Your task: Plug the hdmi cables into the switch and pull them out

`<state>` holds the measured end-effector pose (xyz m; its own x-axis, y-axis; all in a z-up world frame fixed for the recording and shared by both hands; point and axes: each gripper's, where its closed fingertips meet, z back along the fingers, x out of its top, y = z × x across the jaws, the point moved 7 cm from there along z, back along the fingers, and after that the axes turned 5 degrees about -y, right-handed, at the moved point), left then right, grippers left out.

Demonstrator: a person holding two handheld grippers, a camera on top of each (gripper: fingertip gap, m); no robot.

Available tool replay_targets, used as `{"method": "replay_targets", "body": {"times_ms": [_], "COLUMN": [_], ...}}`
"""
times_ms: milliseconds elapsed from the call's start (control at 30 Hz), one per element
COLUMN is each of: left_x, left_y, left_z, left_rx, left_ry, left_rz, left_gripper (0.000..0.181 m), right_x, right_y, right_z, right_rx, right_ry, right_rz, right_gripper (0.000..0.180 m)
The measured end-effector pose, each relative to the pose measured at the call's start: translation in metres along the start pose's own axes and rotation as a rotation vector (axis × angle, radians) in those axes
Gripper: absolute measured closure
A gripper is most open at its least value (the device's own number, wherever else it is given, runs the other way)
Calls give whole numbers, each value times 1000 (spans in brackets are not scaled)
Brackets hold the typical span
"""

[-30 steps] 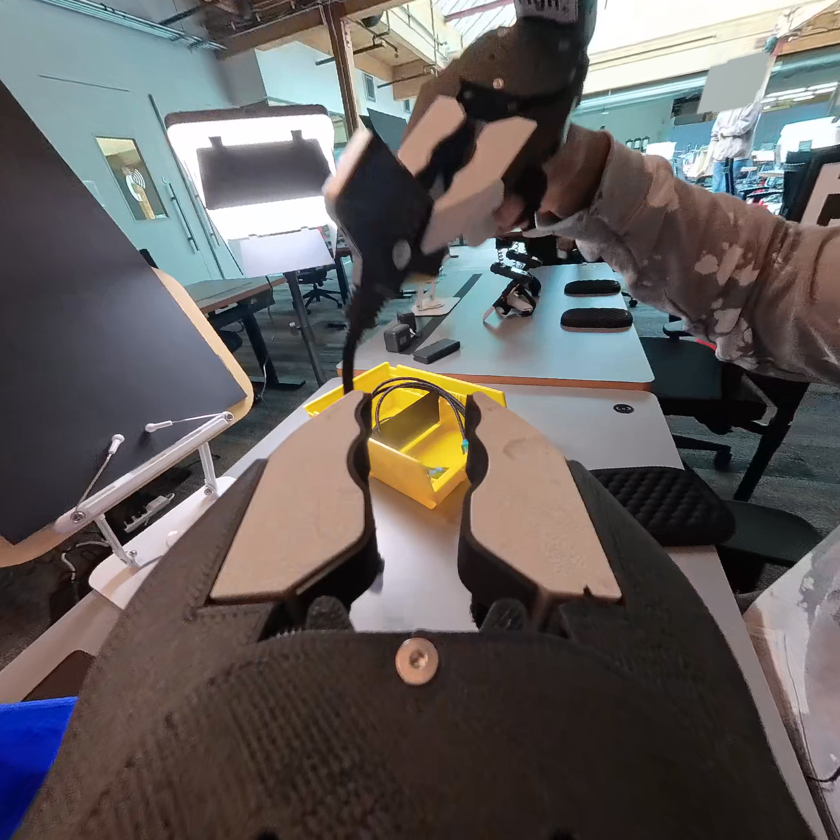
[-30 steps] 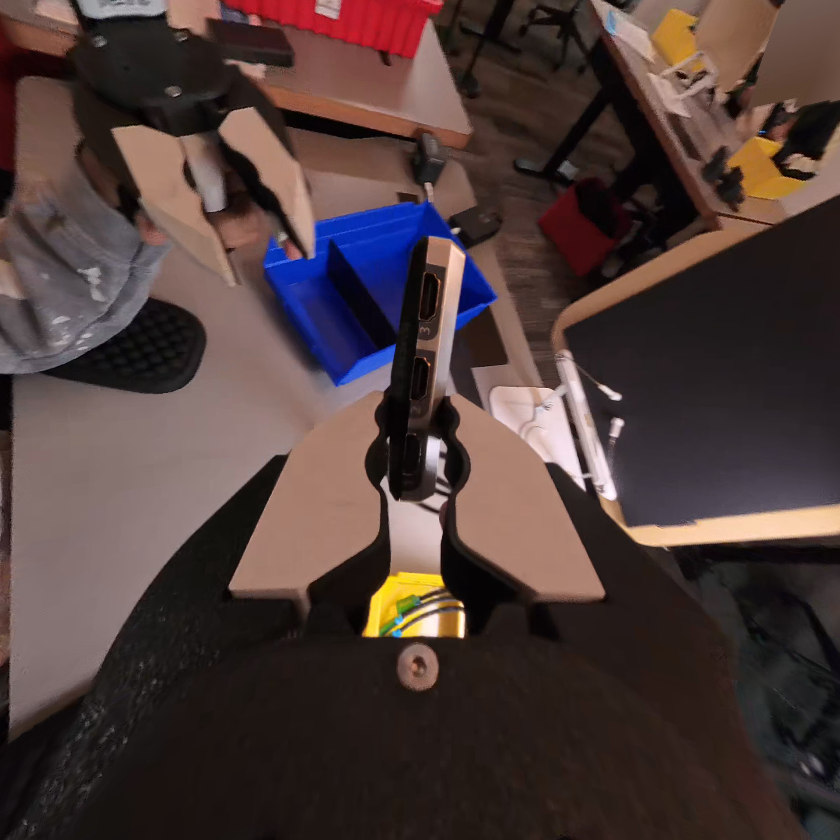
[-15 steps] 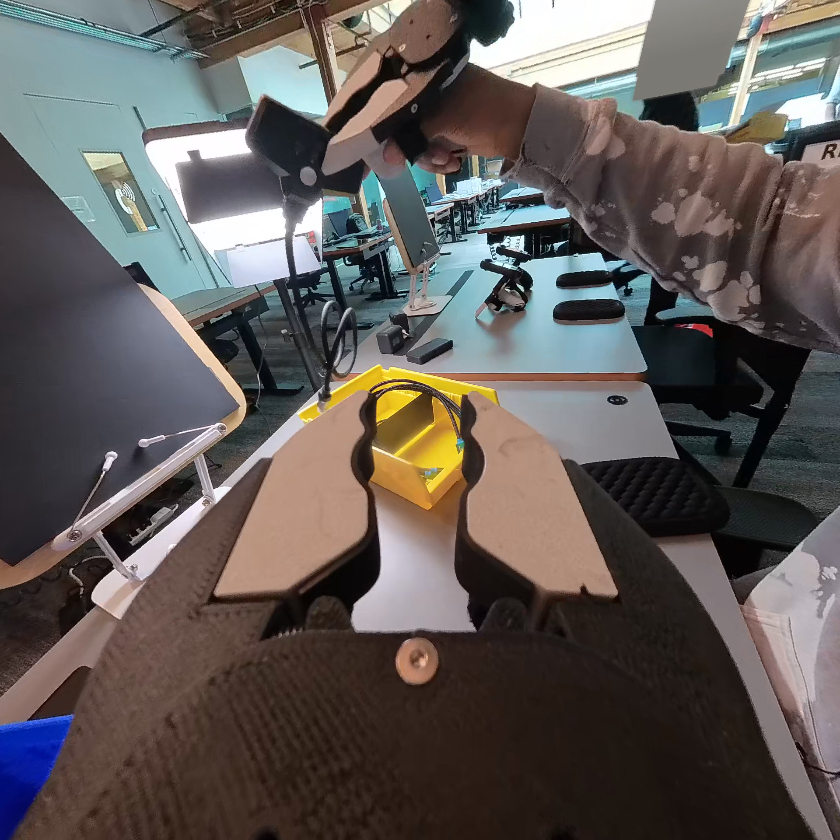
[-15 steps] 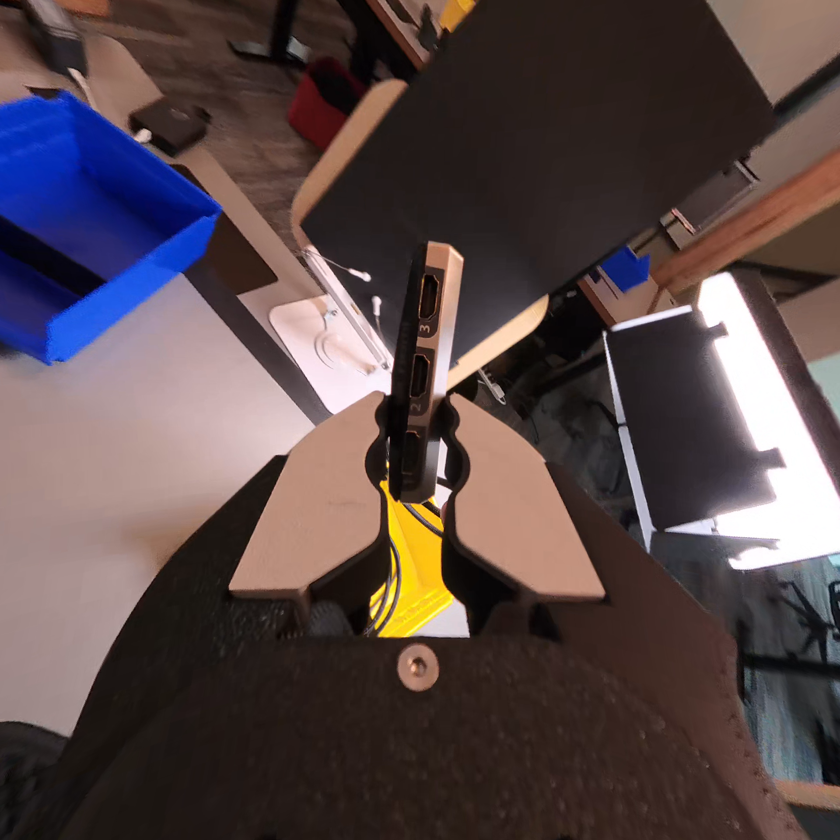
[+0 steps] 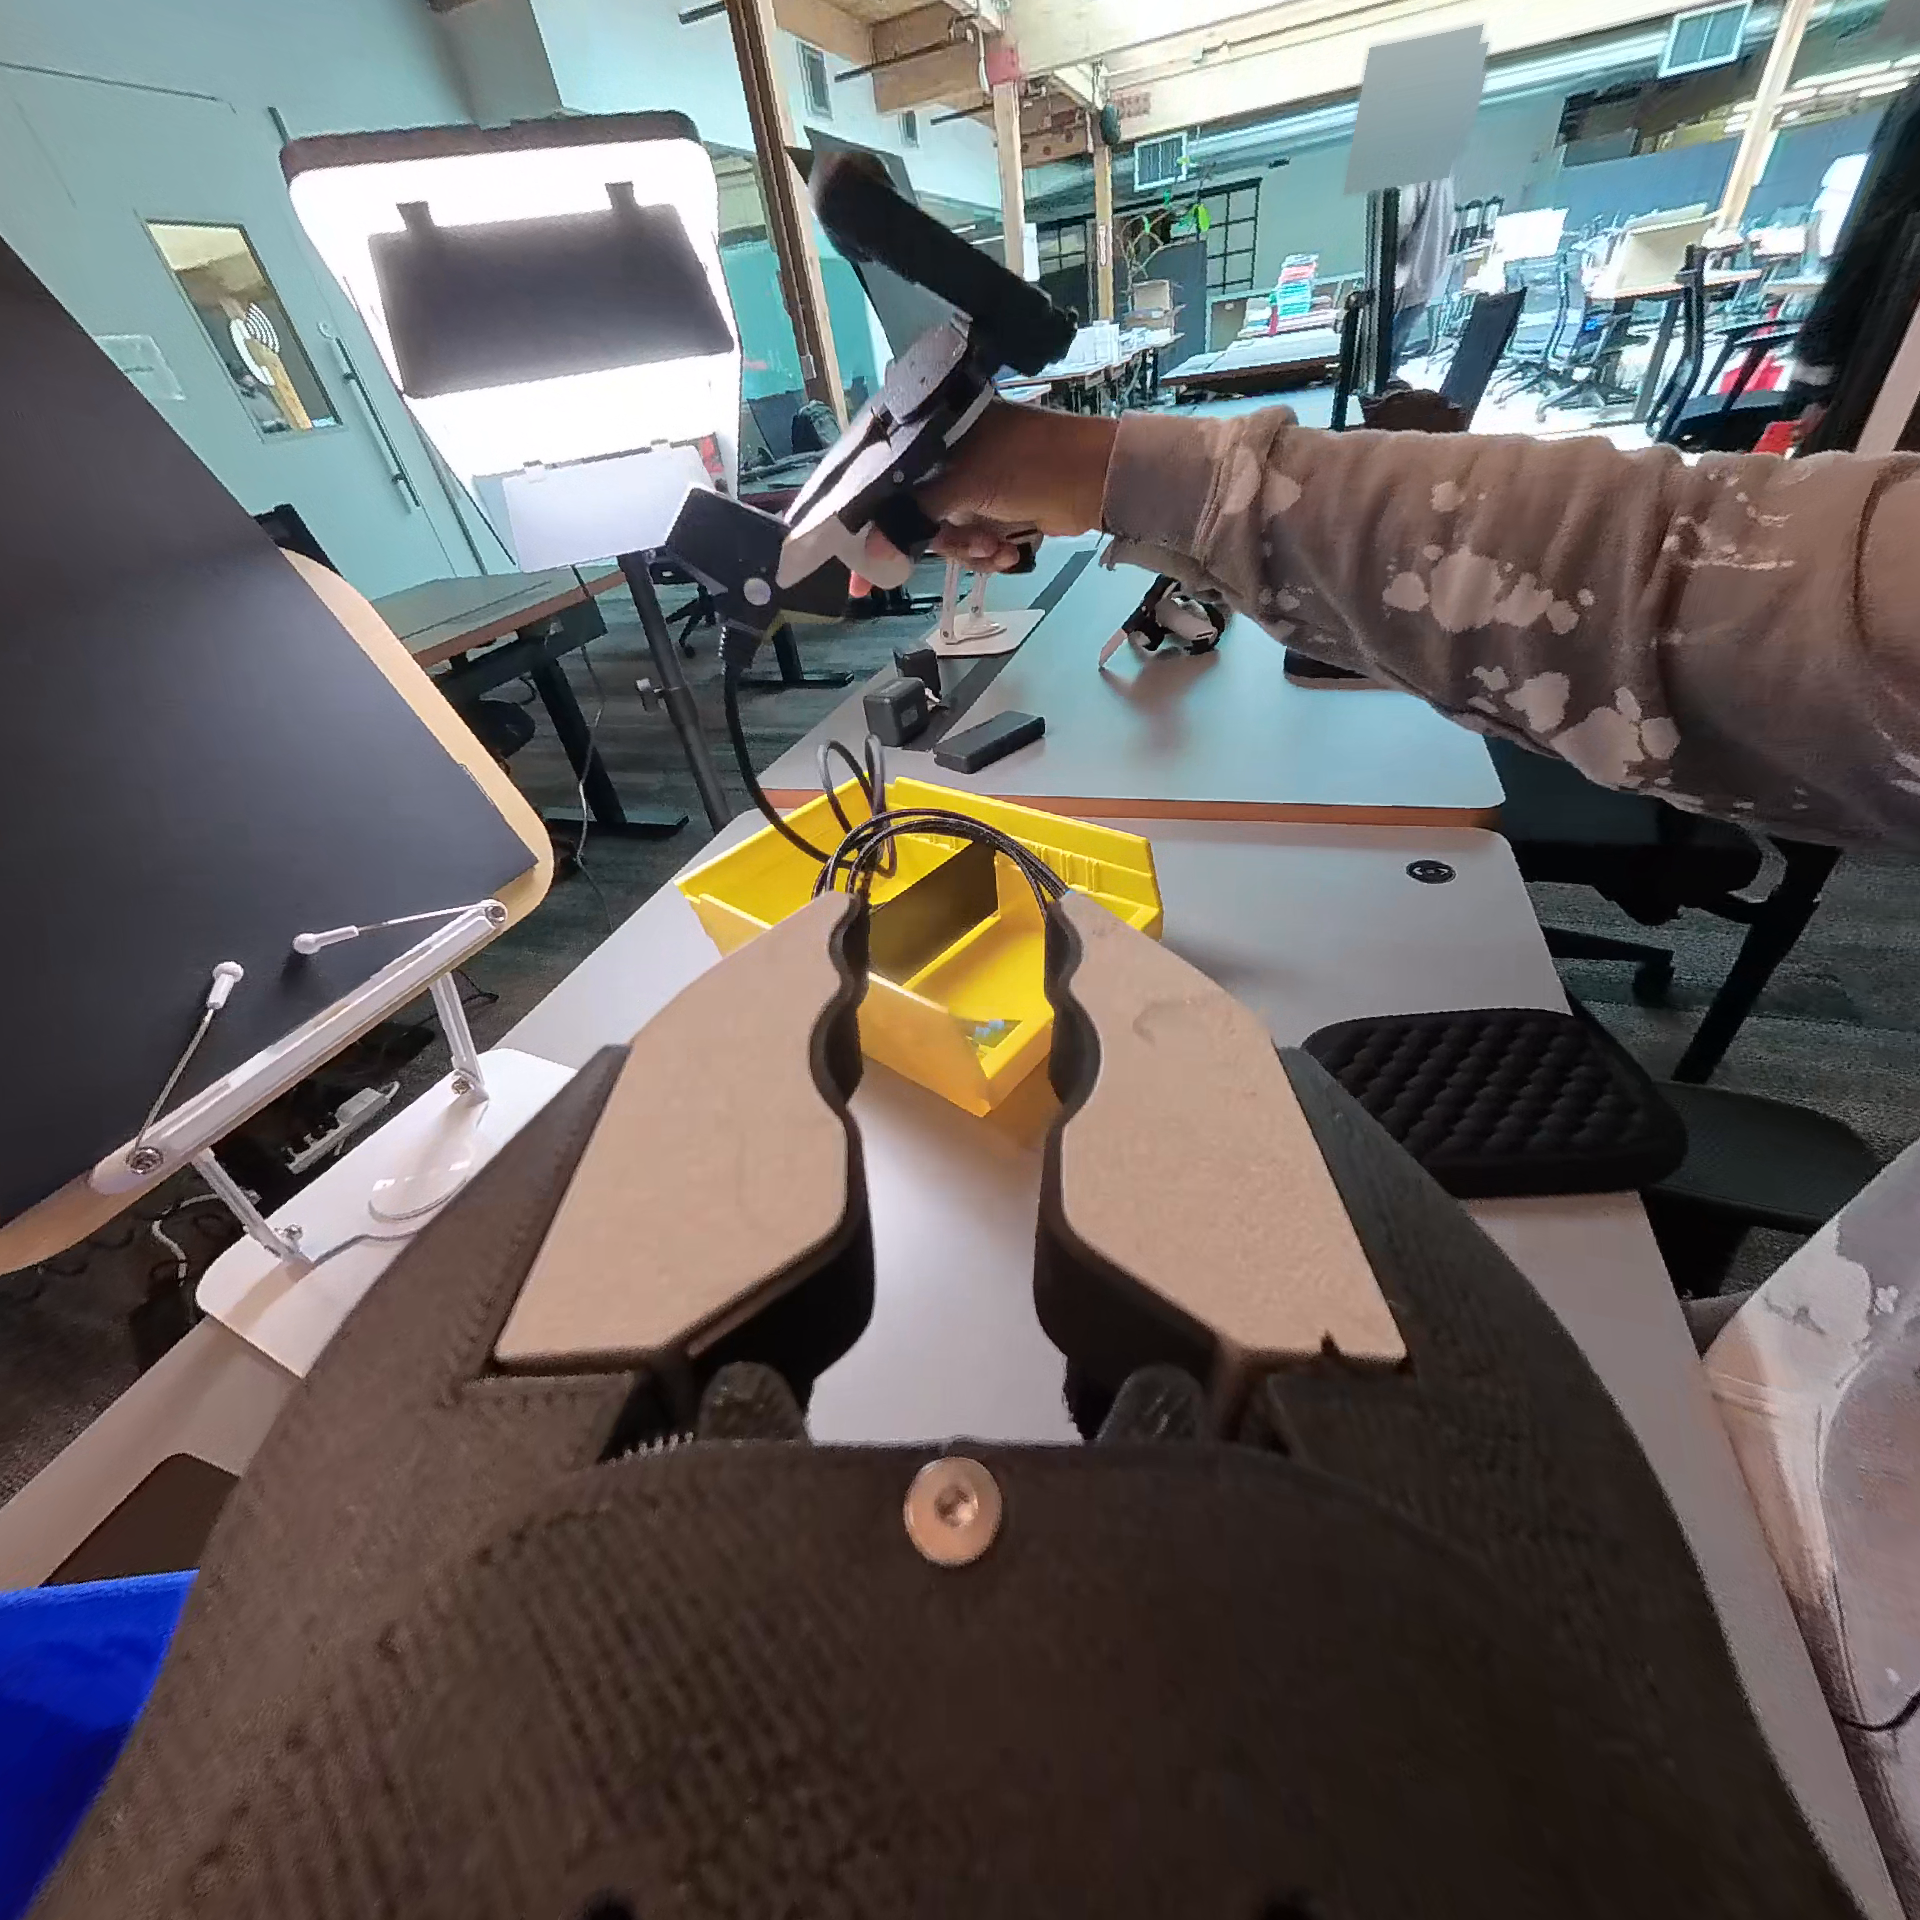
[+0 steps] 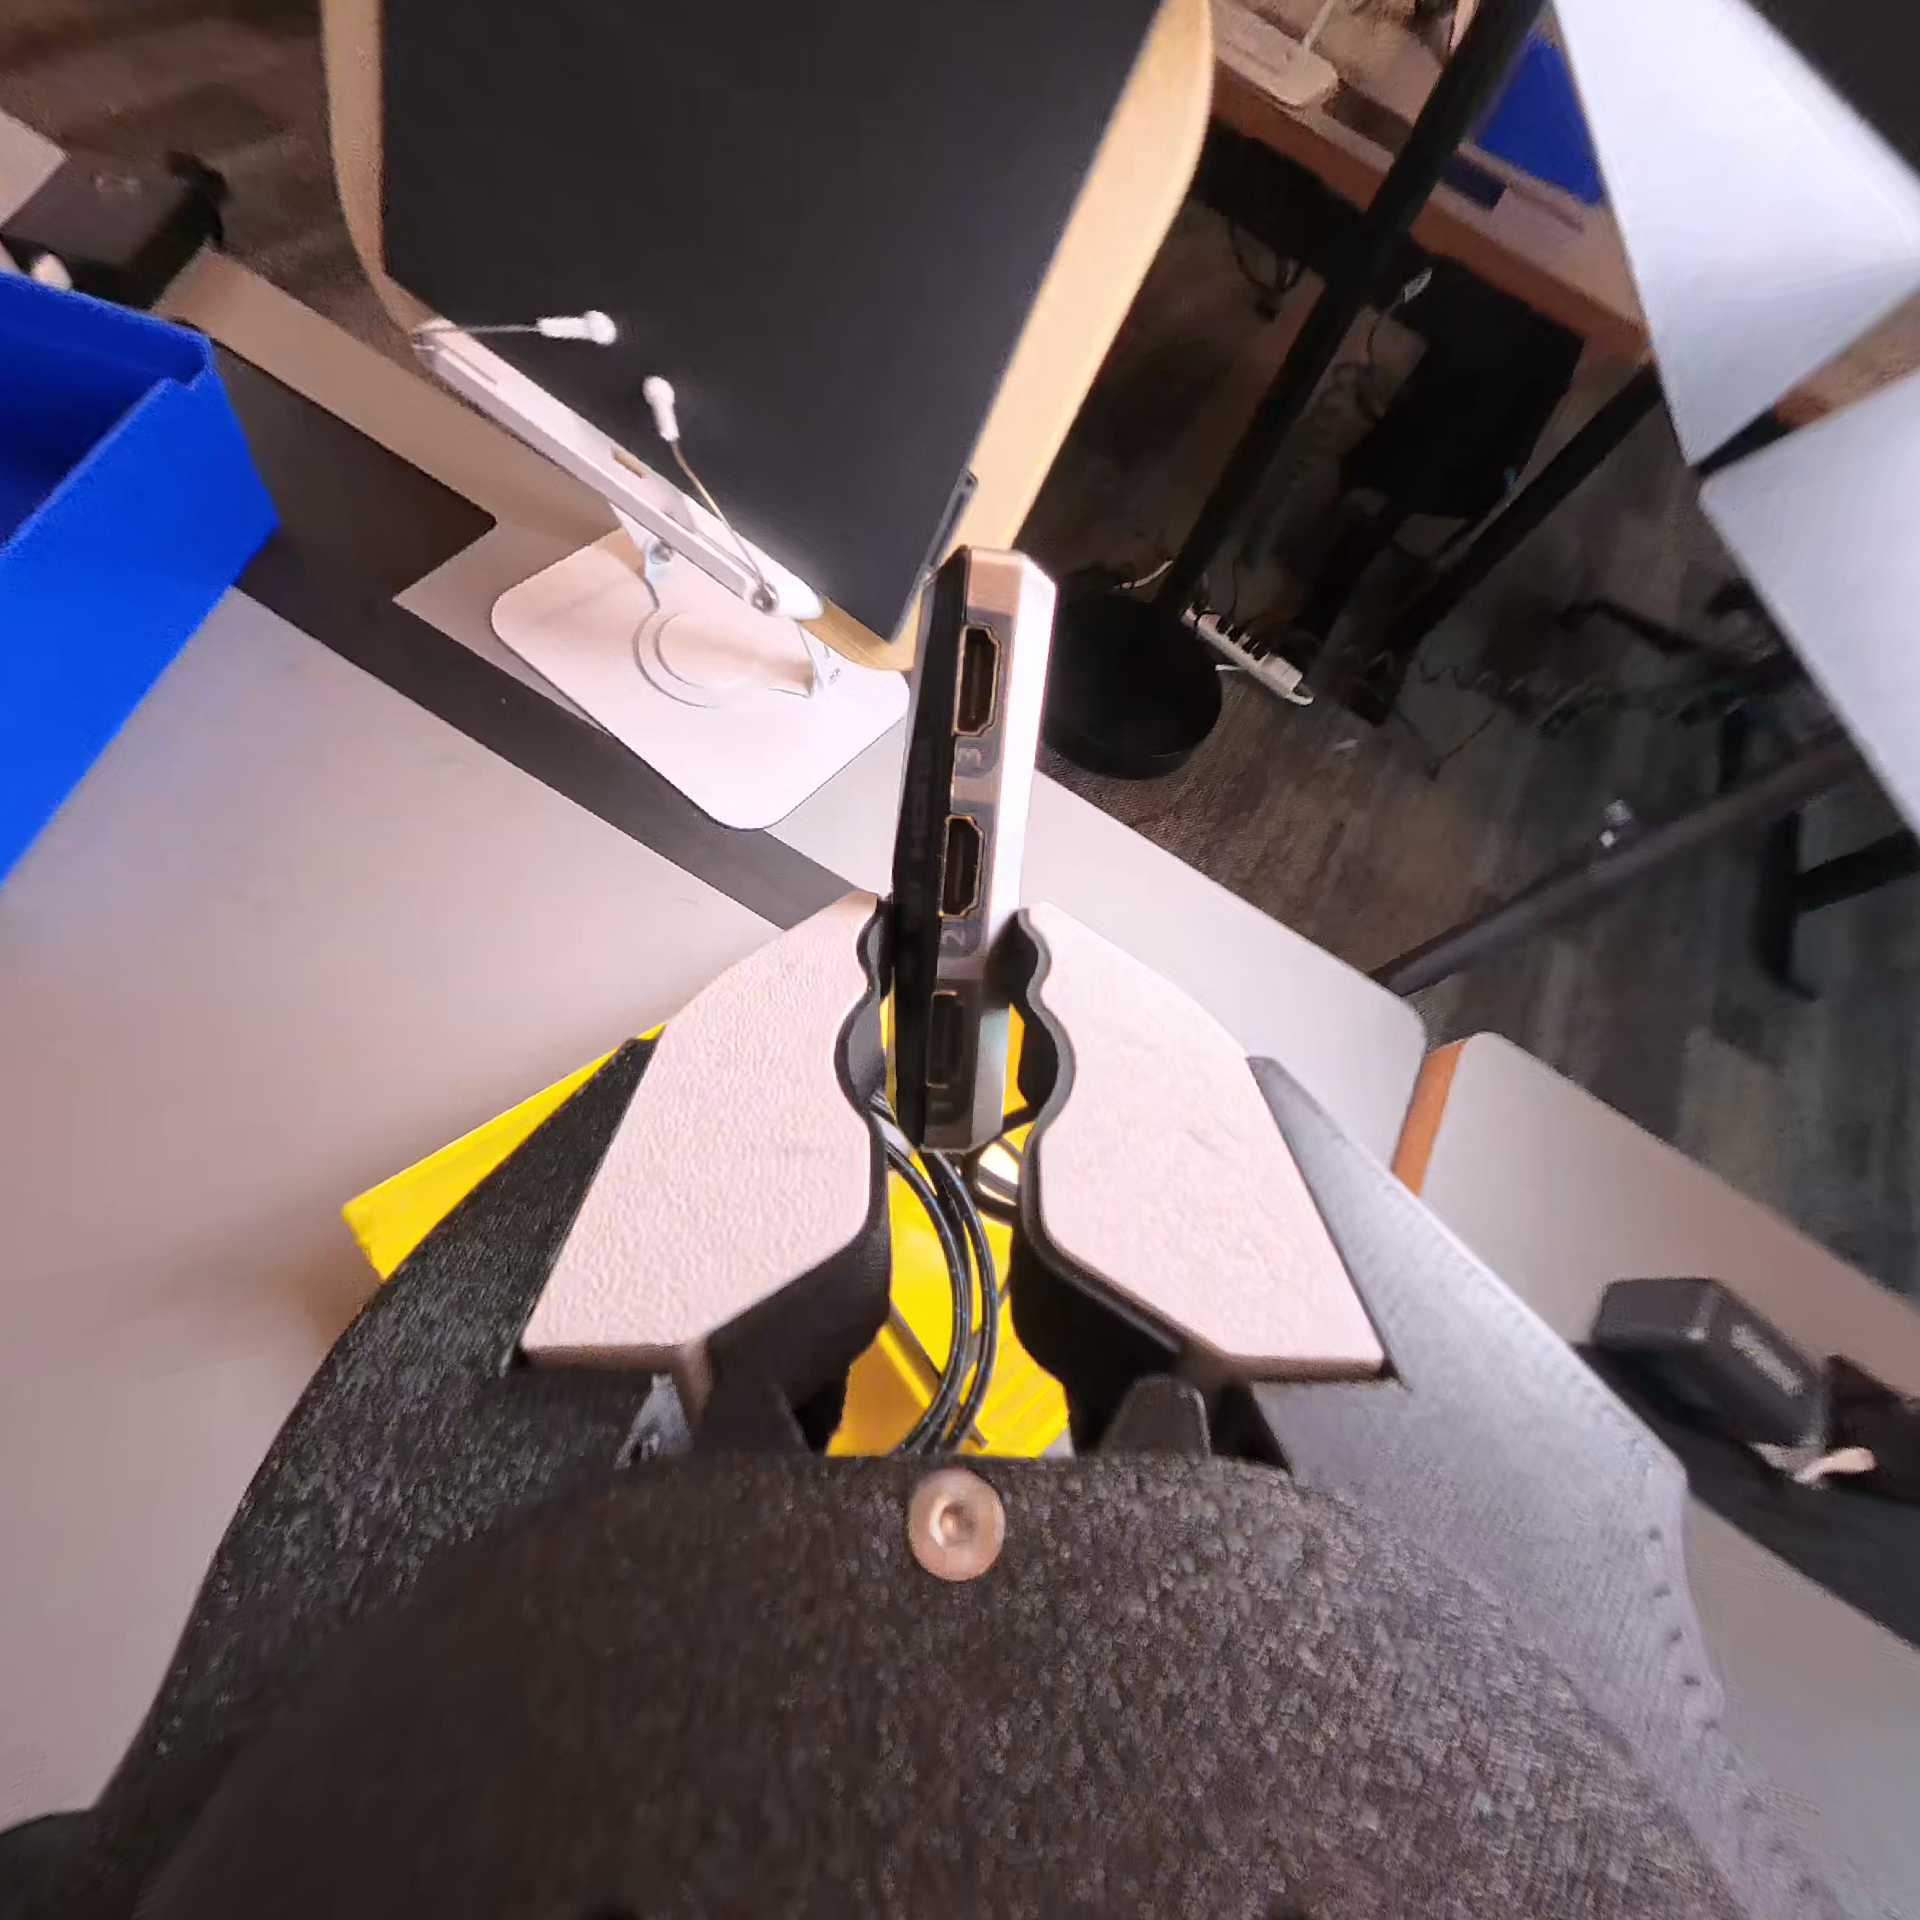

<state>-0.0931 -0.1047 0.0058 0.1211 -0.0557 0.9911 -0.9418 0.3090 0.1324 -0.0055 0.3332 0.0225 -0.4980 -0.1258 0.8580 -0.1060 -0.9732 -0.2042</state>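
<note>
Tan-padded left gripper [image 5: 948, 925] idles, jaws narrowly parted, empty. At 12 o'clock beyond it, yellow bin [image 5: 1081, 862] holds the cables [image 5: 935, 826]. Farther, 11 o'clock, my right gripper [image 6: 953, 925] has dropped from overhead, clamping the switch [image 6: 977, 748], ports bare. Nothing plugged yet.

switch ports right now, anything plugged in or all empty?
Empty: all three ports on the switch show open sockets in the right wrist view. The right gripper clamps its lower end.

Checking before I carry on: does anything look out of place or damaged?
Nothing damaged. The switch is clamped on edge in the right gripper, ports empty. Cables loop over the yellow bin's rim.
</note>
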Motion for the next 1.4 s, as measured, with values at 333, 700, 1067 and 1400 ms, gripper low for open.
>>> {"method": "replay_targets", "body": {"times_ms": [333,700,1067,1400], "left_x": [-14,-33,-34,-67], "left_y": [10,28,38,42], "left_z": [-9,-16,-5,25], "left_rx": [21,51,126,224], "left_ry": [55,119,152,415], "left_rz": [23,67,53,53], "left_gripper": [149,149,148,144], "right_x": [-104,-107,-36,-178], "right_y": [-39,-33,78,165], "right_z": [-74,-97,-12,7], "right_rx": [15,-138,12,172], "right_ry": [196,451,-175,430], "right_rz": [-370,-19,59,648], "right_gripper": [156,141,135,139]}}
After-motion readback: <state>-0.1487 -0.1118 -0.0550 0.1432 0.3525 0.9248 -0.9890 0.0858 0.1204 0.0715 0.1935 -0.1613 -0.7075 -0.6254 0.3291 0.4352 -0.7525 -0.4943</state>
